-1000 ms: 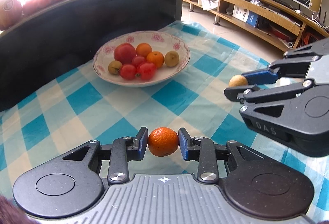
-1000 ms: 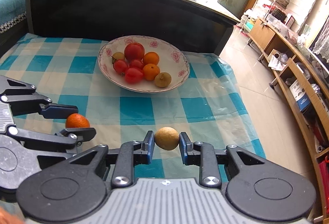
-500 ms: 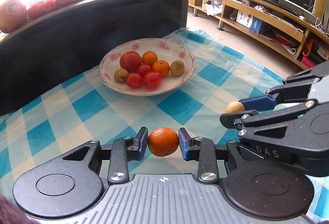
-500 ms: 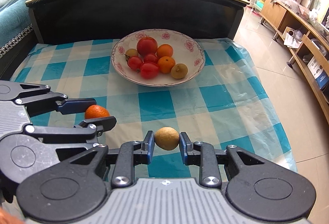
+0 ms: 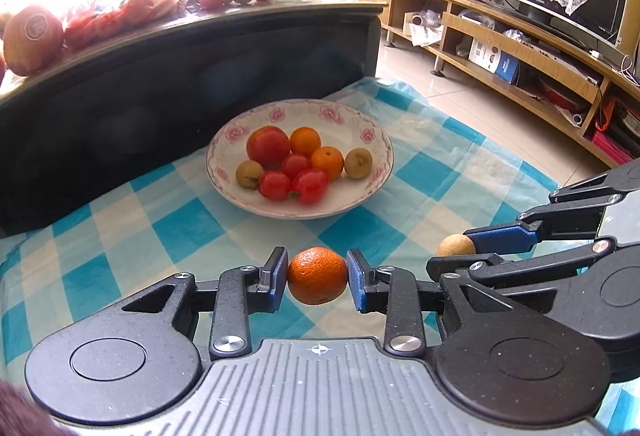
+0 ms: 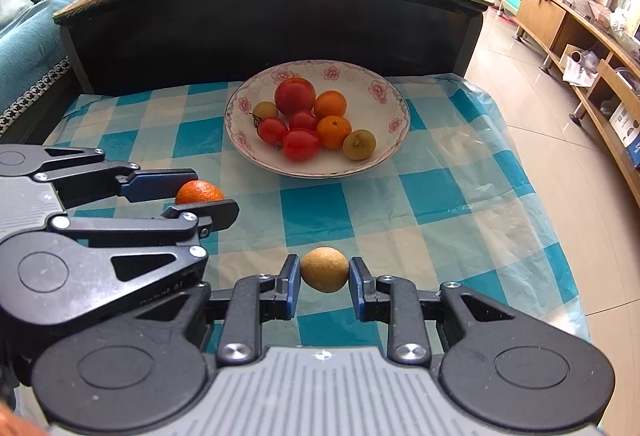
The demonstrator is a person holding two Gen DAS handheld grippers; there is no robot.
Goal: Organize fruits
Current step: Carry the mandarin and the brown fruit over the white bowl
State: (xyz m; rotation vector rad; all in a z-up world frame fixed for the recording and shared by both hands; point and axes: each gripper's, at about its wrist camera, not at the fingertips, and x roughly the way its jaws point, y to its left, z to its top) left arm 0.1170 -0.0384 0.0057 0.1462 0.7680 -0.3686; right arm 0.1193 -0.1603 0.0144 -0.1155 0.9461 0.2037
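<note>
My left gripper [image 5: 318, 276] is shut on a small orange mandarin [image 5: 317, 275], held above the checked cloth. My right gripper [image 6: 325, 270] is shut on a round tan-brown fruit [image 6: 324, 269]. Each gripper shows in the other's view: the right gripper [image 5: 460, 252] with its brown fruit [image 5: 454, 245] at the right, the left gripper [image 6: 200, 194] with the mandarin [image 6: 199, 192] at the left. Ahead stands a white flowered bowl [image 5: 376, 172] [image 6: 394, 116] holding tomatoes, mandarins and brown fruits.
A blue and white checked cloth [image 6: 460, 204] covers the low surface. Behind the bowl rises a dark table [image 6: 280, 8] with more fruit on top. Tiled floor [image 6: 540, 108] and a wooden TV stand [image 5: 520, 52] lie to the right.
Both grippers have pulled back and risen a little from the bowl, which now looks smaller and farther. Each still holds its fruit.
</note>
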